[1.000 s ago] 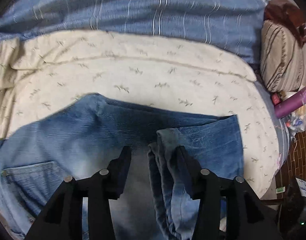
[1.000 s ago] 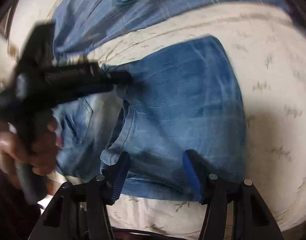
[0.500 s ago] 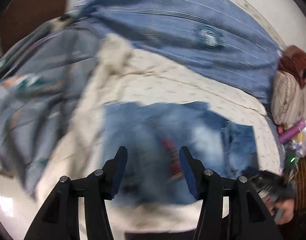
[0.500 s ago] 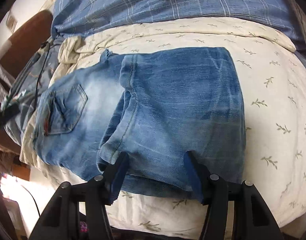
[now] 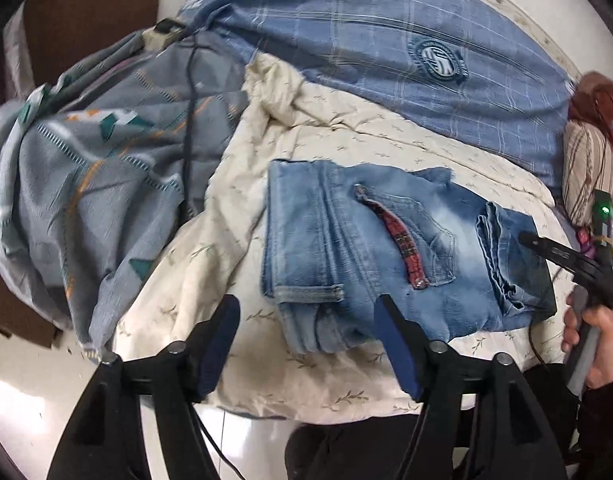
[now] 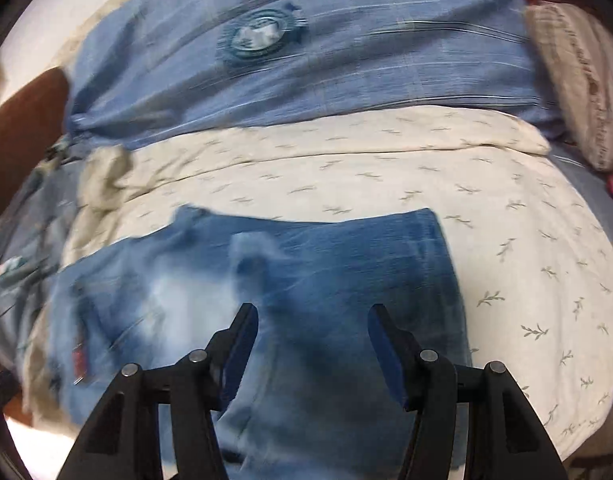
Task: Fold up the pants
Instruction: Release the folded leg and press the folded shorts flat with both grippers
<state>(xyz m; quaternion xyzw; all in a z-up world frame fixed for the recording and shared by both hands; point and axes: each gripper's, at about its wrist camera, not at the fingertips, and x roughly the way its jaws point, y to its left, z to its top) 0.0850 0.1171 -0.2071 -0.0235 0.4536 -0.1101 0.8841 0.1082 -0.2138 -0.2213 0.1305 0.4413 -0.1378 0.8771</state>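
Blue jeans lie folded across a cream leaf-print sheet, back pocket with a red plaid strip facing up. My left gripper hovers over the end of the jeans at the sheet's near edge. Its jaws are opening, and no cloth is pinched between the pads. At the far right a hand holds my right gripper over the doubled-over leg end. The right wrist view is blurred. There the right gripper stands open just above the dark part of the jeans, gripping nothing.
A blue plaid blanket lies behind the sheet. A rumpled grey patterned quilt with a dark cord across it is heaped at the left. A striped pillow sits at the right. White floor shows below the bed's near edge.
My left gripper let go of the leg hem, swung left to the other end of the jeans and widened its jaws. The right gripper's view tilted up; the left gripper left it.
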